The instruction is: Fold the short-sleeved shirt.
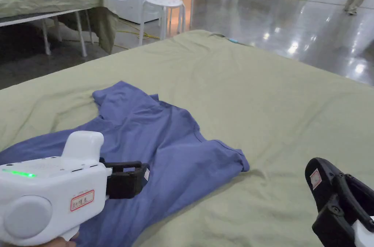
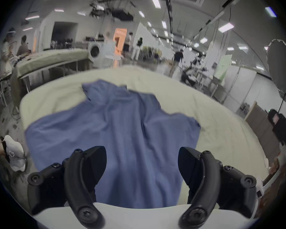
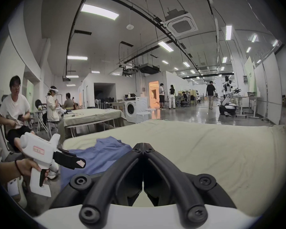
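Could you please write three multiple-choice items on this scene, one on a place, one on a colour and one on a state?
1. Where does the shirt lie?
A. On the cloth-covered table
B. On a stool
C. On the floor

2. What colour is the shirt?
A. Red
B. Blue
C. White

3. How do the two grippers stand?
A. Both open
B. Left open, right shut
C. Left shut, right open

Answers:
1 A, since the shirt is spread on the table in the head view.
2 B, since the cloth shows blue in all three views.
3 B, since the left gripper has its fingers wide apart above the shirt with nothing between them, while the right gripper has its fingers closed together, empty, over the table.
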### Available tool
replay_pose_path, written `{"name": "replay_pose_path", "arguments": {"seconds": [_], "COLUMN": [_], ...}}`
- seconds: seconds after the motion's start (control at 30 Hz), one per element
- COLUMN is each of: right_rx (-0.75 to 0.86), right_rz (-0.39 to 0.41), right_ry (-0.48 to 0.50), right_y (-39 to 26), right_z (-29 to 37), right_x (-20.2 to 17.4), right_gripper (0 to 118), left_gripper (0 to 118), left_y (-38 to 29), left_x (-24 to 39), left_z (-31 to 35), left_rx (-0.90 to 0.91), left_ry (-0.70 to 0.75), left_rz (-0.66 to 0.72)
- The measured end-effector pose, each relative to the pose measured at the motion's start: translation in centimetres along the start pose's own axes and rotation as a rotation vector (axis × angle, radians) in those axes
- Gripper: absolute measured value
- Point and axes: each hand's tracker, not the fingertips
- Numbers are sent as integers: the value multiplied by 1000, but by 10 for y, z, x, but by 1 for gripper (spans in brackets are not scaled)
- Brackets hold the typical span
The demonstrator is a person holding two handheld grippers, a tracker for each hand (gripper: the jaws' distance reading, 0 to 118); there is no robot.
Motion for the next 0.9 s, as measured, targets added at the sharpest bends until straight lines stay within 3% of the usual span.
{"name": "replay_pose_path", "arguments": {"seconds": [0.13,0.2,0.27,0.3,0.37,0.5,0.67,0.8,0.83,0.9], "right_rx": [-25,-40,-54,-66,-86,-112,-108,-93,-90,-88], "right_rz": [10,8,8,5,-9,-45,-89,-110,-106,-107], "right_ry": [-30,-40,-51,-54,-54,-70,-119,-174,-188,-208], "right_y": [-4,-8,-12,-14,-19,-25,-25,-23,-23,-22], "right_z": [-1,-1,1,2,4,8,18,28,31,38], "right_x": [6,8,11,12,13,20,36,49,52,57], "right_gripper": [2,2,2,2,2,2,2,2,2,2], "left_gripper": [101,100,95,70,5,5,5,5,5,5], "left_y": [7,6,6,11,16,20,16,15,15,17], "left_x": [21,34,43,53,55,23,10,-11,-12,-3], "left_z": [-53,-80,-85,-68,-53,-52,-53,-48,-47,-44], "left_rx": [-147,-260,-255,-245,-187,-203,-156,-108,-99,-80], "left_ry": [-24,68,121,142,151,57,-31,-228,-245,-223], "left_rz": [-154,-231,-221,-196,-145,139,204,550,592,548]}}
